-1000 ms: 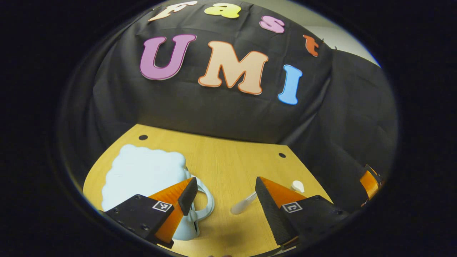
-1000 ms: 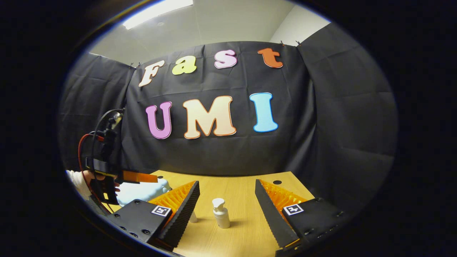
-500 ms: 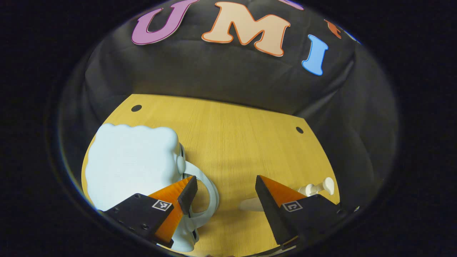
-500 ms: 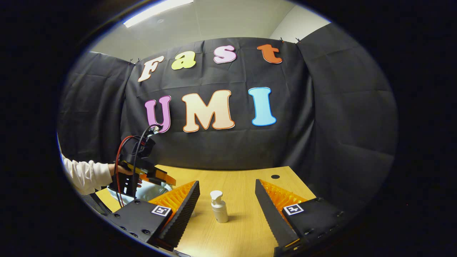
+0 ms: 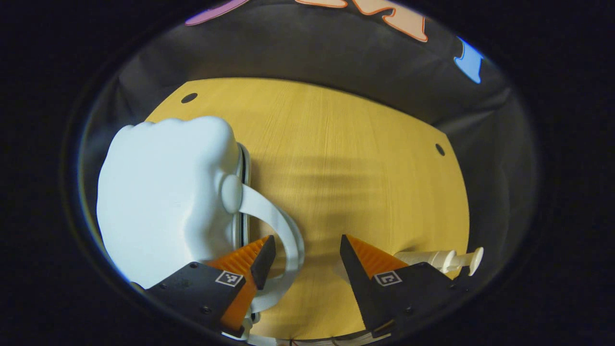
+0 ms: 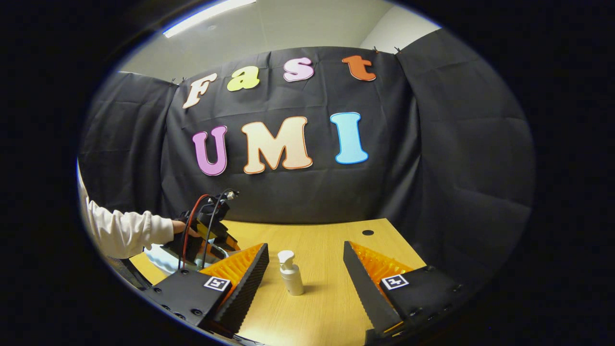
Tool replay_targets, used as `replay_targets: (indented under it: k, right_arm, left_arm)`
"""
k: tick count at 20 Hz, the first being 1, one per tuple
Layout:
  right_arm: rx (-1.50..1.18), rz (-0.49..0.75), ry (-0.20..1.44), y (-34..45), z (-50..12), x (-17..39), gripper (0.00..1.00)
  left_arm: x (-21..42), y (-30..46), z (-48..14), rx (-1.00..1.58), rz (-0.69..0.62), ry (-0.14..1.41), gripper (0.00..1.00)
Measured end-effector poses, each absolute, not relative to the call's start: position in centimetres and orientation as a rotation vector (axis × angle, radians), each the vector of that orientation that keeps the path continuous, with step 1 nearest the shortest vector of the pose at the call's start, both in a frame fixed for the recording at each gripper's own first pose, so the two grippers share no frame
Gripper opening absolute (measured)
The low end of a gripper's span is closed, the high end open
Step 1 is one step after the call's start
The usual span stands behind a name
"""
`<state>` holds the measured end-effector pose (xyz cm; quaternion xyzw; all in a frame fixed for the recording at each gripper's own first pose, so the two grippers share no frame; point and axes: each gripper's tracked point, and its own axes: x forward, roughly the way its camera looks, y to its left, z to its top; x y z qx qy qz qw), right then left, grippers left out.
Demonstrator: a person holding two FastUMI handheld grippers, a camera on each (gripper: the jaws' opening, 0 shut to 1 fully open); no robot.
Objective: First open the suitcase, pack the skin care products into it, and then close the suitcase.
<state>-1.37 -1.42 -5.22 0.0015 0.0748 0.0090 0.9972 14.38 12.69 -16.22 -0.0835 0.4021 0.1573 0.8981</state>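
A wooden worktop (image 5: 365,158) fills the middle of the left gripper view, with black cloth behind it along the top of the frame. At the left of that frame lies the pale blue suitcase (image 5: 163,202), closed, its scalloped shell facing up and its curved handle (image 5: 283,235) arching toward lower centre. The left tool (image 5: 302,254) hangs over the handle with its fingers apart; one finger sits at the inner side of the handle loop, the other stands clear over bare wood. Whether the near finger touches the handle cannot be told. At the lower right of the frame a white pump bottle (image 5: 442,259) shows partly behind the other finger.

In the right gripper view the right tool (image 6: 305,274) is spread wide above the worktop (image 6: 331,307), holding nothing. The white pump bottle (image 6: 290,274) stands upright between its fingers, farther off, touching neither. At the lower left of the frame a hand in a white sleeve (image 6: 127,230) holds the left tool (image 6: 206,235) over the suitcase (image 6: 163,257).
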Motion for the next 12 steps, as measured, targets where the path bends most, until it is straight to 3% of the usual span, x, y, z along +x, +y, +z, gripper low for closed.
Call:
replay_targets:
  k: [4, 6, 8, 9, 11, 12]
  right_arm:
    - [0.001, 0.015, 0.152, -2.1, -5.2, -1.5, 0.98]
    - [0.004, 0.006, 0.153, -2.6, -5.3, -1.6, 0.98]
    - [0.012, -0.002, 0.155, -2.9, -5.4, -1.6, 0.98]
    - [0.016, -0.004, 0.157, -3.1, -5.5, -1.5, 0.98]
    - [0.021, -0.005, 0.159, -3.3, -5.5, -1.3, 0.98]
    - [0.022, -0.004, 0.161, -3.2, -5.5, -1.2, 0.97]
  left_arm:
    - [14.5, 12.6, -17.8, -0.161, 0.325, 0.907, 0.81]
    - [14.3, 12.7, -18.3, -0.205, 0.319, 0.929, 0.72]
    - [13.9, 13.4, -18.7, -0.223, 0.335, 0.94, 0.59]
    - [13.6, 14.0, -18.9, -0.233, 0.345, 0.943, 0.37]
    - [13.7, 14.1, -18.9, -0.286, 0.334, 0.942, 0.13]
    - [13.6, 14.1, -19.1, -0.299, 0.324, 0.943, 0.11]
